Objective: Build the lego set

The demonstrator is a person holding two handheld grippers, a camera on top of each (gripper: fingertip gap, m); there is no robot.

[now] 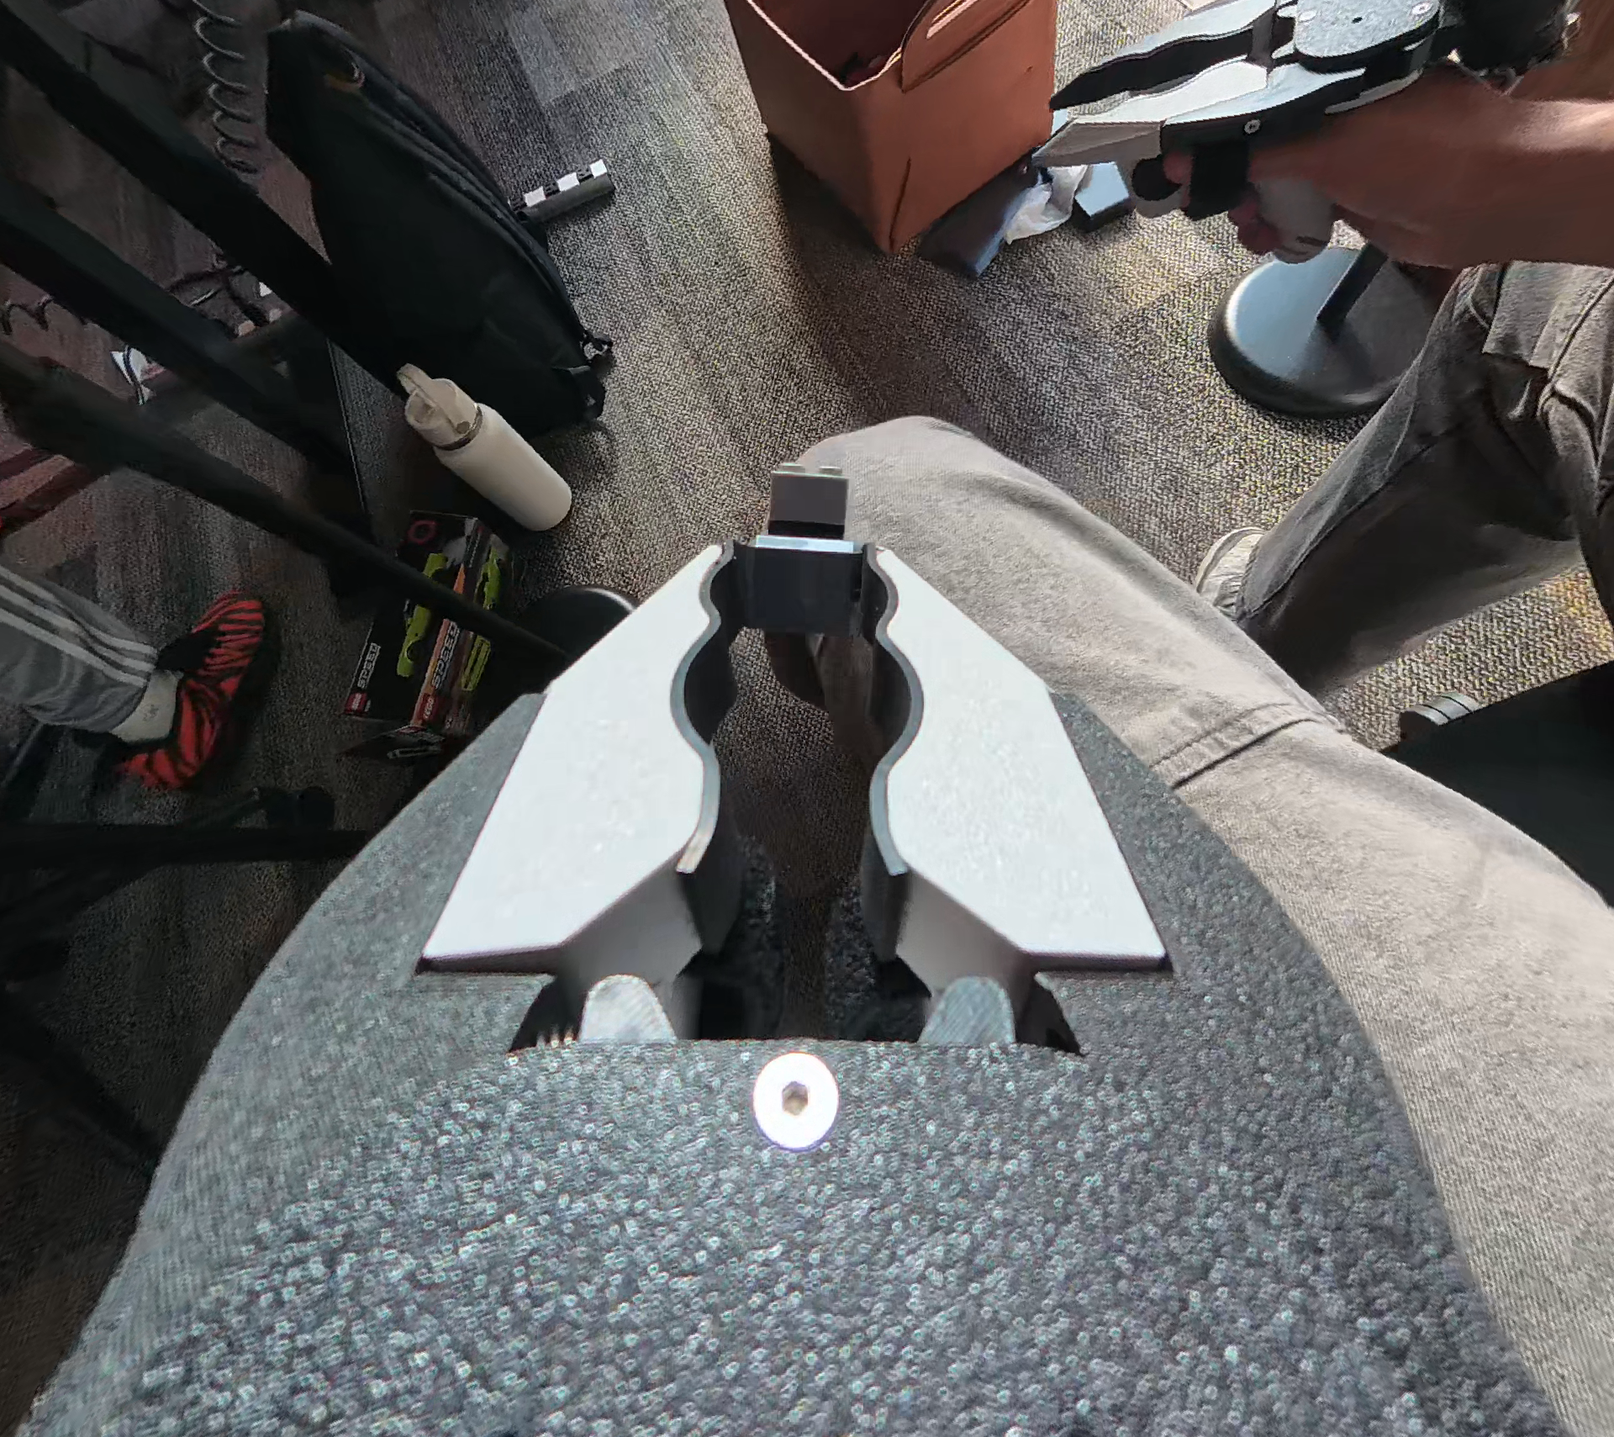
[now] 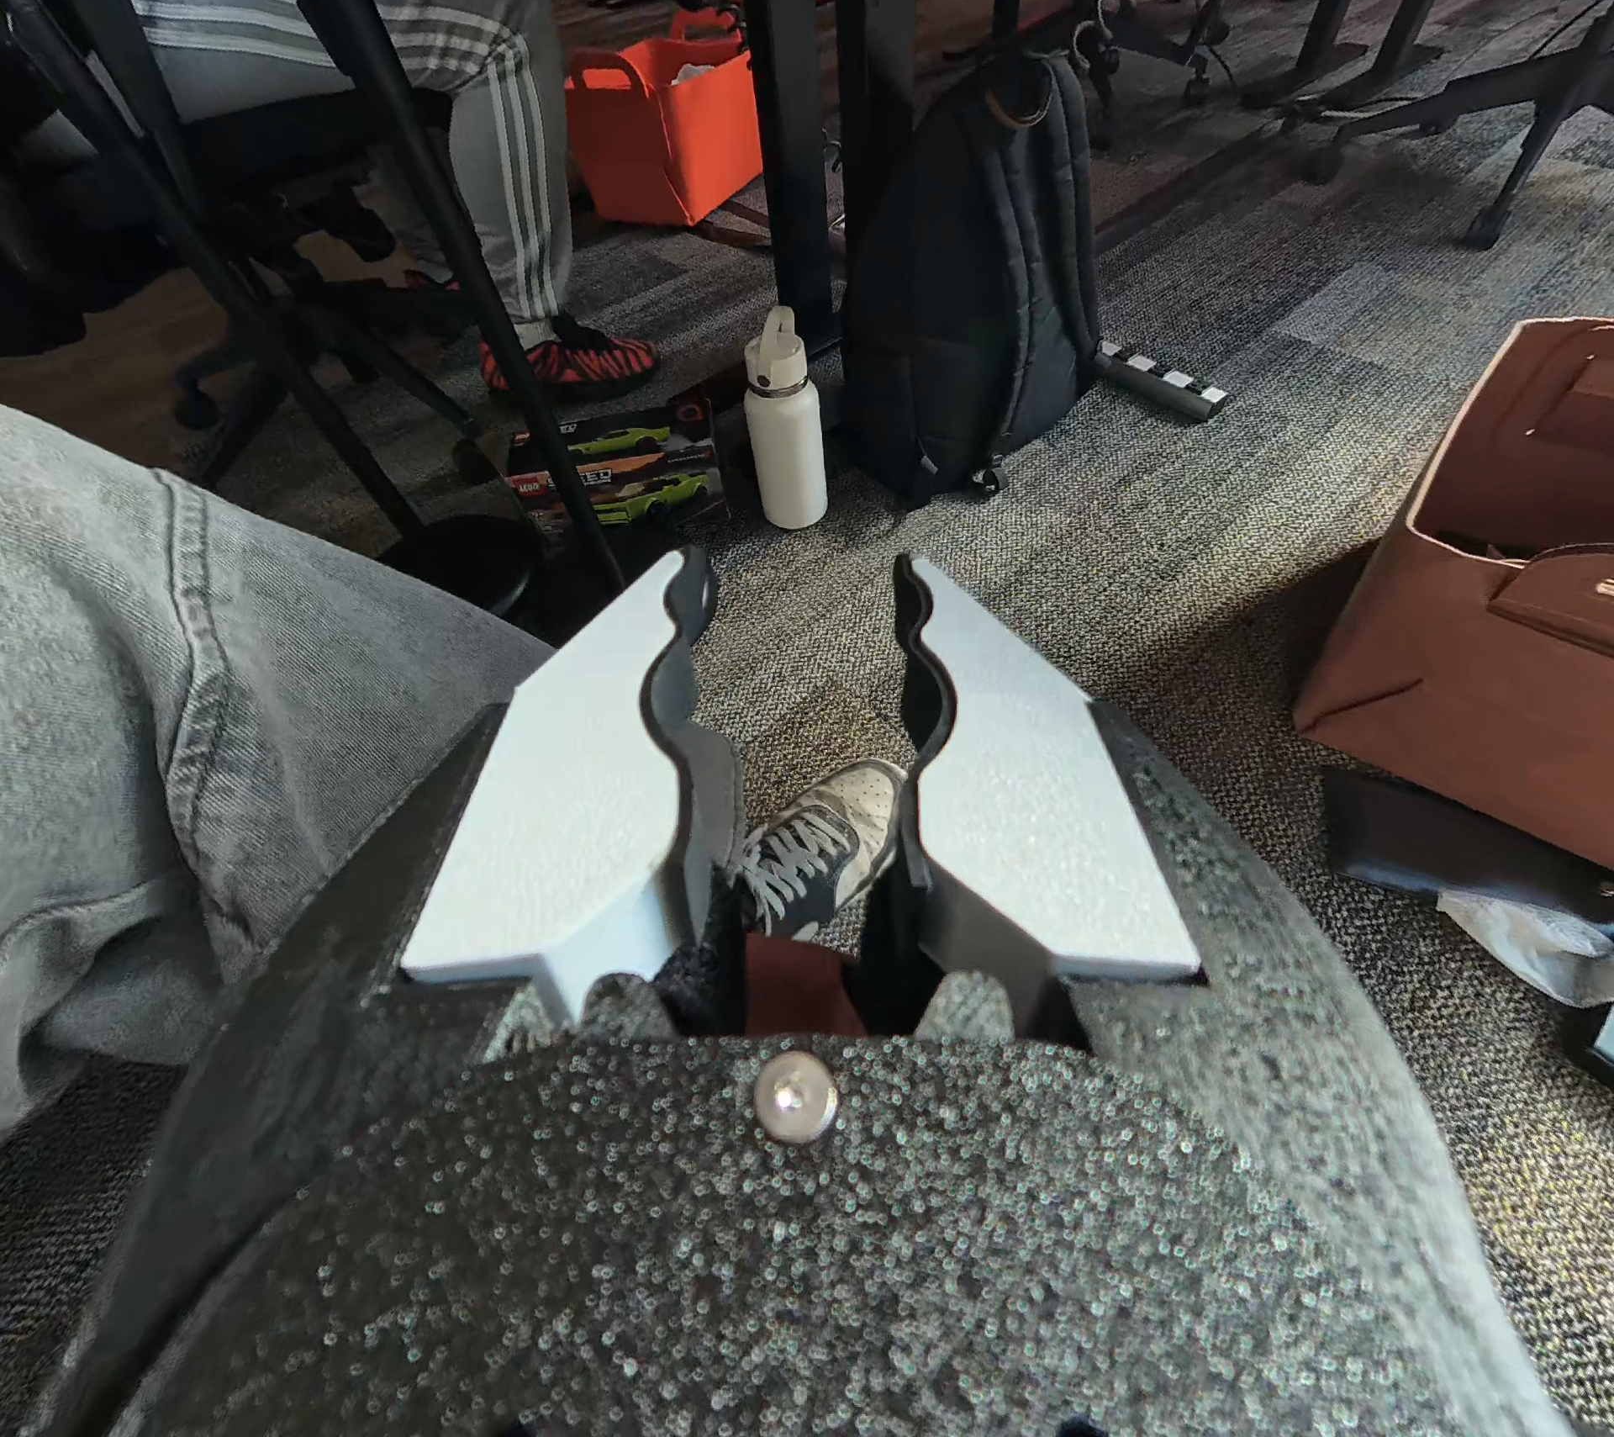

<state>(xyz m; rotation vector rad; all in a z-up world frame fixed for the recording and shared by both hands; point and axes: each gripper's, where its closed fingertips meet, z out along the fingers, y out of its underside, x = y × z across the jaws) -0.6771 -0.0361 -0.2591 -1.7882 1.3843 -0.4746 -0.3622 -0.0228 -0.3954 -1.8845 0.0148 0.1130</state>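
My left gripper (image 1: pixel 799 574) is shut on a small grey lego assembly (image 1: pixel 803 521), a dark grey block between the tips with a lighter studded brick sticking out past them. It hangs above the person's knee in grey jeans (image 1: pixel 1004 565). My right gripper (image 2: pixel 803 574) is open and empty, pointing down at the carpet over a sneaker (image 2: pixel 830 836). It also shows in the left wrist view (image 1: pixel 1061 124) at the upper right, held by a hand, near the brown bag. A lego set box (image 2: pixel 629 469) lies on the floor ahead; it also shows in the left wrist view (image 1: pixel 437 626).
A brown bag (image 1: pixel 891 32) stands on the carpet, also at the right of the right wrist view (image 2: pixel 1485 609). A white bottle (image 2: pixel 786 425), a black backpack (image 2: pixel 969 277), an orange bin (image 2: pixel 664 128), table and chair legs, and another person's legs surround the floor. Tip to tip, the grippers are about 35 cm apart.
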